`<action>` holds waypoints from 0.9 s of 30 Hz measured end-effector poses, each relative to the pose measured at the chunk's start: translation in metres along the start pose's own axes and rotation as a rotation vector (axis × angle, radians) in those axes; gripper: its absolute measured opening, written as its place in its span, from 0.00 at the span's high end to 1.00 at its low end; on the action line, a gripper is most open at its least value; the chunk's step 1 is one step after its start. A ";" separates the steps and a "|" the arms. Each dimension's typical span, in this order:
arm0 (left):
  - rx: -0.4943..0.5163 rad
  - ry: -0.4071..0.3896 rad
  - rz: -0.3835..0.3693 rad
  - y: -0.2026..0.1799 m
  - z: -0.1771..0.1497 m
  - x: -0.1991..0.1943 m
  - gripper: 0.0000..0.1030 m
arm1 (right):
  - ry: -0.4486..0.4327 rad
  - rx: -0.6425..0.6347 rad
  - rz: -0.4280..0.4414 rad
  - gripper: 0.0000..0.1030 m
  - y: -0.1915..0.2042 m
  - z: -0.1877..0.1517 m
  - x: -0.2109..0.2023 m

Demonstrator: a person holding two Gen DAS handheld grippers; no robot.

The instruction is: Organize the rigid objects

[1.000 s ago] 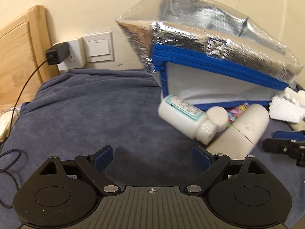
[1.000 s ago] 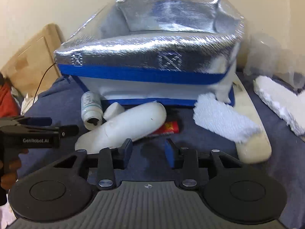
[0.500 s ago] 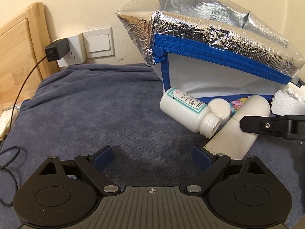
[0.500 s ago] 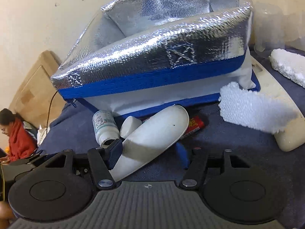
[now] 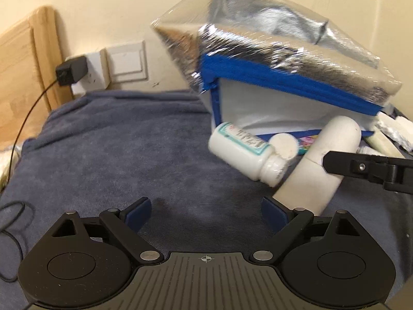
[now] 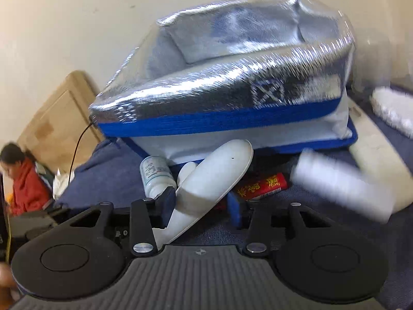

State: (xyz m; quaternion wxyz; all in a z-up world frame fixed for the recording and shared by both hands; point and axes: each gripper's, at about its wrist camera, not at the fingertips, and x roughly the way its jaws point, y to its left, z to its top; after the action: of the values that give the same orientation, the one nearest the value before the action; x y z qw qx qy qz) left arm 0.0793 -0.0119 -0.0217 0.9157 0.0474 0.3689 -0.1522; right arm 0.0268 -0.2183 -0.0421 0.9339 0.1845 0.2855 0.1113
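Note:
A long white plastic tube (image 5: 307, 183) lies tilted on the blue-grey blanket (image 5: 129, 142) in front of a silver insulated bag (image 5: 284, 59) with blue trim. My right gripper (image 6: 201, 206) has its jaws closing, and both blue pads press the sides of the tube (image 6: 219, 165). A white pill bottle (image 5: 240, 152) lies on its side against the tube, with a round white cap (image 5: 284, 146) beside it. My left gripper (image 5: 206, 209) stands open over bare blanket, left of the bottle, with nothing between its fingers.
A red packet (image 6: 263, 186) lies under the bag's front edge. White foam pieces (image 6: 343, 180) sit to the right, blurred. A charger plugged into a wall socket (image 5: 72, 73) trails a cable past a wooden headboard (image 5: 23, 64). A person in red (image 6: 25, 183) sits at far left.
My right gripper moved in around the white tube and shut on it, rolling a little. The left gripper stayed where it was, still open.

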 end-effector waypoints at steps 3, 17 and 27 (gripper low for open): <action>0.038 -0.044 -0.001 -0.012 0.002 -0.014 0.09 | -0.010 -0.012 0.018 0.77 -0.001 0.003 -0.016; 0.080 -0.048 -0.014 -0.032 -0.001 -0.016 0.09 | 0.087 0.129 0.047 0.77 -0.043 -0.006 -0.017; 0.027 -0.031 -0.002 -0.011 -0.002 -0.008 0.08 | 0.050 0.134 -0.007 0.55 -0.059 0.028 -0.006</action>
State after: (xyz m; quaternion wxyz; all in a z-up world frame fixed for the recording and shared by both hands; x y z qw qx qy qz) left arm 0.0691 -0.0200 -0.0179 0.9204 0.0569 0.3528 -0.1586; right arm 0.0442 -0.2816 -0.0417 0.9124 0.2426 0.3160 0.0935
